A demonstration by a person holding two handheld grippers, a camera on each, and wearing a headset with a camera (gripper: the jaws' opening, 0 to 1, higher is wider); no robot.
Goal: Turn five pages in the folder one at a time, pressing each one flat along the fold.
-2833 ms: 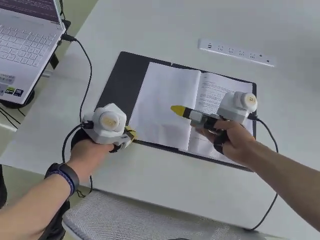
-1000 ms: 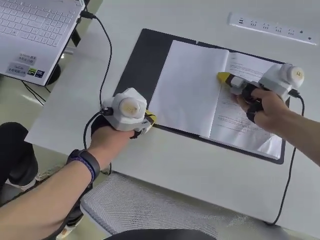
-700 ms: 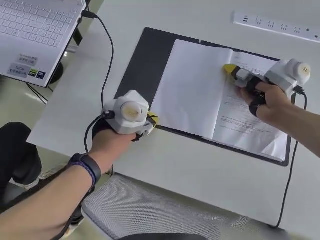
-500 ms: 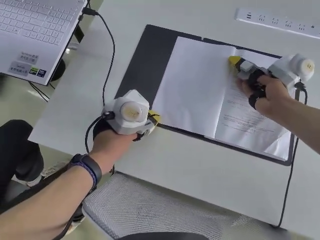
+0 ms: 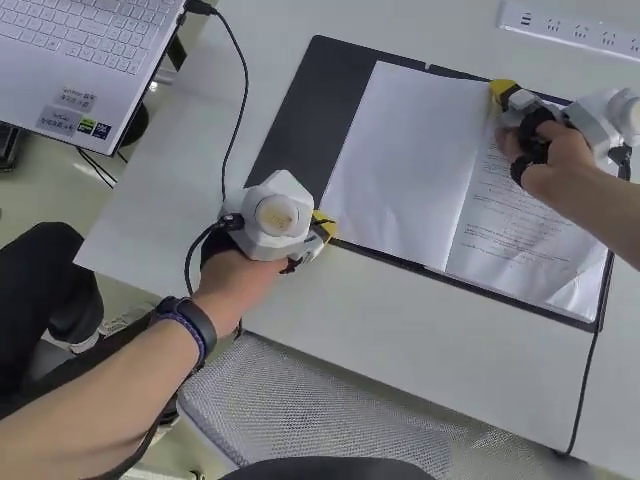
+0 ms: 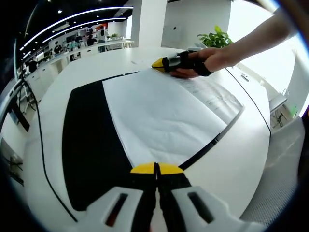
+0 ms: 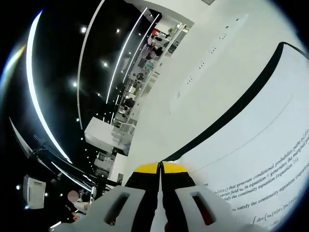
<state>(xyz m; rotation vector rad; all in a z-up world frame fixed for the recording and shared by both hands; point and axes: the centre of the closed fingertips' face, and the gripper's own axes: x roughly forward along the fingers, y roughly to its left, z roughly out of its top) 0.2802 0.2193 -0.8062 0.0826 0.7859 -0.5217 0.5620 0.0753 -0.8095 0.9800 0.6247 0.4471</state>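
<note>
A black folder lies open on the white table, with a blank white page on its left half and a printed page on its right. My right gripper is shut, its yellow tips resting at the far end of the fold. In the right gripper view the shut tips sit by the printed page and the folder's black edge. My left gripper is shut at the folder's near left edge. In the left gripper view its tips touch the blank page's near corner.
A laptop stands at the far left, and a black cable runs from it to my left hand. A white power strip lies beyond the folder. A mesh chair seat shows below the table's near edge.
My right gripper has slid along the fold from the middle of the folder to its far end. The left gripper has stayed at the folder's near edge. The head camera has shifted.
</note>
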